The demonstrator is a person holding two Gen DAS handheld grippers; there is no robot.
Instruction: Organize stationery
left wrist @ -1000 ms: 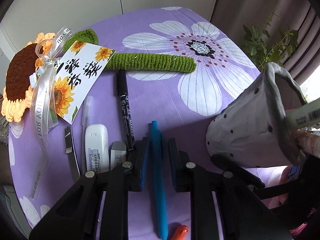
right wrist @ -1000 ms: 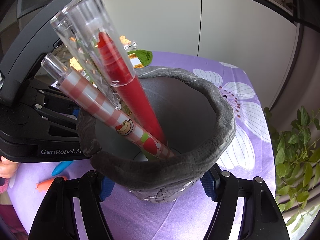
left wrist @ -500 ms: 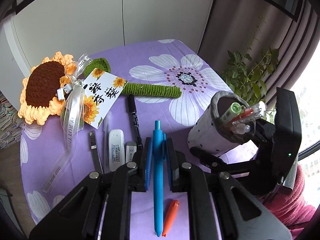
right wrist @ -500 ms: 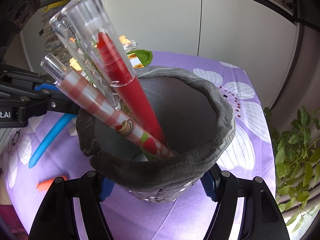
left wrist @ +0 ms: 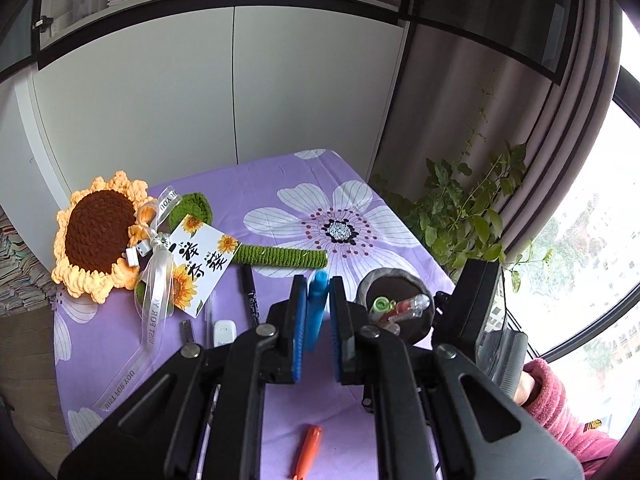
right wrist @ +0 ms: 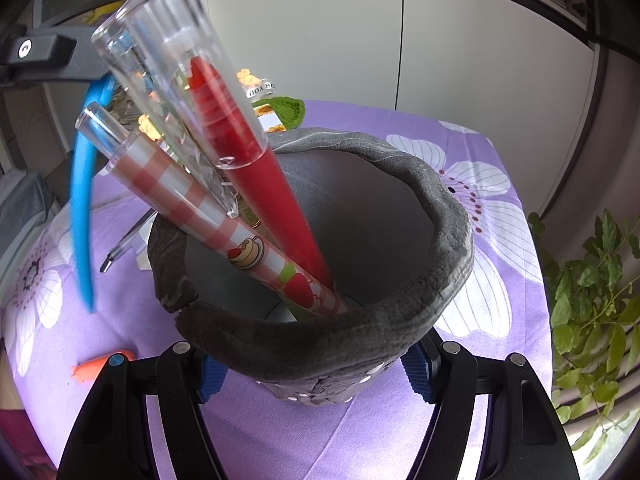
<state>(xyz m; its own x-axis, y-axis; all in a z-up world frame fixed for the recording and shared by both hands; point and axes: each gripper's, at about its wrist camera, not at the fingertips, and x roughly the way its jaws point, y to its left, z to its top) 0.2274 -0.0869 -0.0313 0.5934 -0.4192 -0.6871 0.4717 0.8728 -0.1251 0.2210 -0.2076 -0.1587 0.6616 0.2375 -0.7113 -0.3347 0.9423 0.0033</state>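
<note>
Left gripper (left wrist: 318,320) clamps blue pen (left wrist: 319,296), lifted clear of table. Right gripper (right wrist: 316,372) squeezes grey pen holder (right wrist: 440,216). Advice: steady holder, aim tip into empty side, lower before release.

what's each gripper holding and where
Left gripper pinches the blue pen near its upper end. Right gripper clamps the grey pen pot low on its sides.

The ribbon (left wrist: 154,316) reads "JUST FOR YOU" — the card (left wrist: 198,266) shows brush characters (illegible).
</note>
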